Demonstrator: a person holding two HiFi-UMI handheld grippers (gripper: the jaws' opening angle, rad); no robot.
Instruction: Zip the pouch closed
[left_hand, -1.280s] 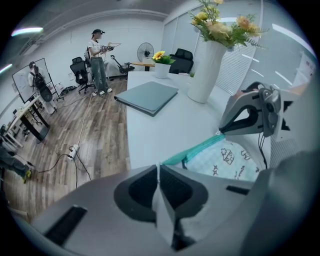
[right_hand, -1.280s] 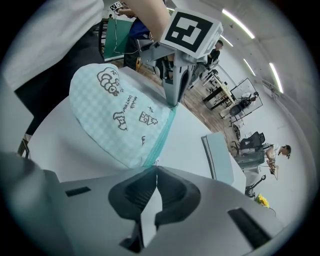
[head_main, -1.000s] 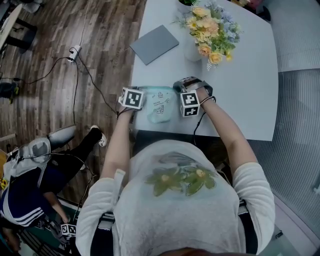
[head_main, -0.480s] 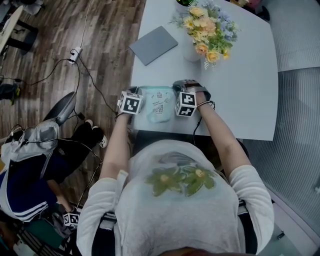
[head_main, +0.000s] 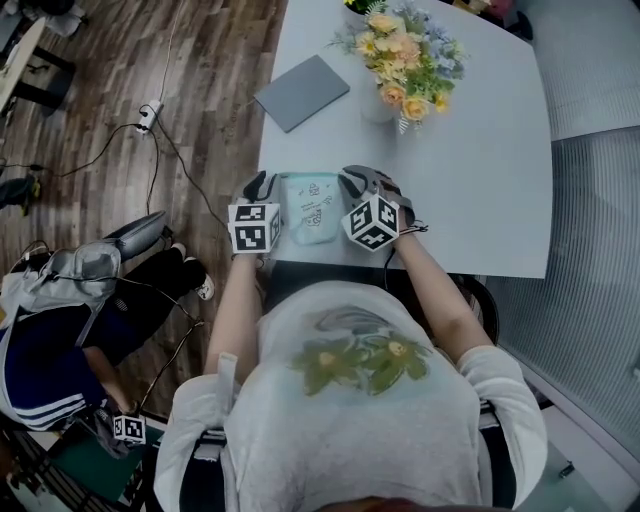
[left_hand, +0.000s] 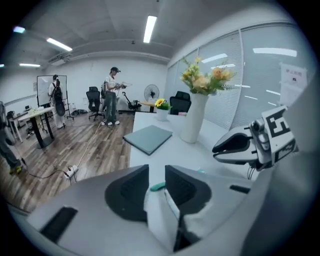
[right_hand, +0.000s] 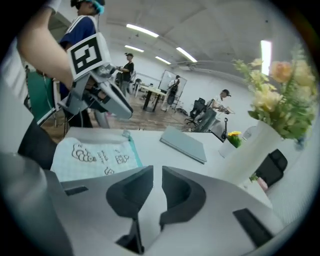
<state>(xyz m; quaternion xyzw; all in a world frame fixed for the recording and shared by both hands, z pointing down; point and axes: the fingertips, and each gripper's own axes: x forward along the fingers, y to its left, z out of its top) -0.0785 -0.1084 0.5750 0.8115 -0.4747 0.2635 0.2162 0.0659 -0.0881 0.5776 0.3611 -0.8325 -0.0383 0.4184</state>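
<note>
Pouch: We are seeing the pale mint fabric pouch with printed doodles (head_main: 312, 205) lying flat near the front edge of the white desk (head_main: 480, 180). It is sitting between our two grippers, so each one can be working an end.
Left gripper: We are holding the left gripper (left_hand: 156, 172) at the pouch's left end, probably to brace the cloth against the zip's pull. Its fingers (left_hand: 180, 188) have just been opening. A pale fold and a small teal tab (left_hand: 157, 186) are sitting in the gap, and the pads are looking slack, not pinching.
Right gripper: We are holding the right gripper (right_hand: 157, 172) just beside the pouch's right end. Its fingers (right_hand: 129, 190) have just been opening too and are released, with only bare desk showing between them.
Zip: The teal zip tape (right_hand: 133, 150) is running along one edge and is looking shut along the length we can see. We are judging the zipping done or nearly so, though the ends are too small to check.
Materials: The pouch is looking soft, thin and matte, creasing where it is being handled. The fingers are dark moulded pads, and the desk is smooth and hard, so loose cloth would likely be sliding on it.
Background: A flat grey rectangular slab (head_main: 303, 91) and a white vase of yellow and peach flowers (head_main: 400, 70) are standing farther back, well apart from the pouch.
</note>
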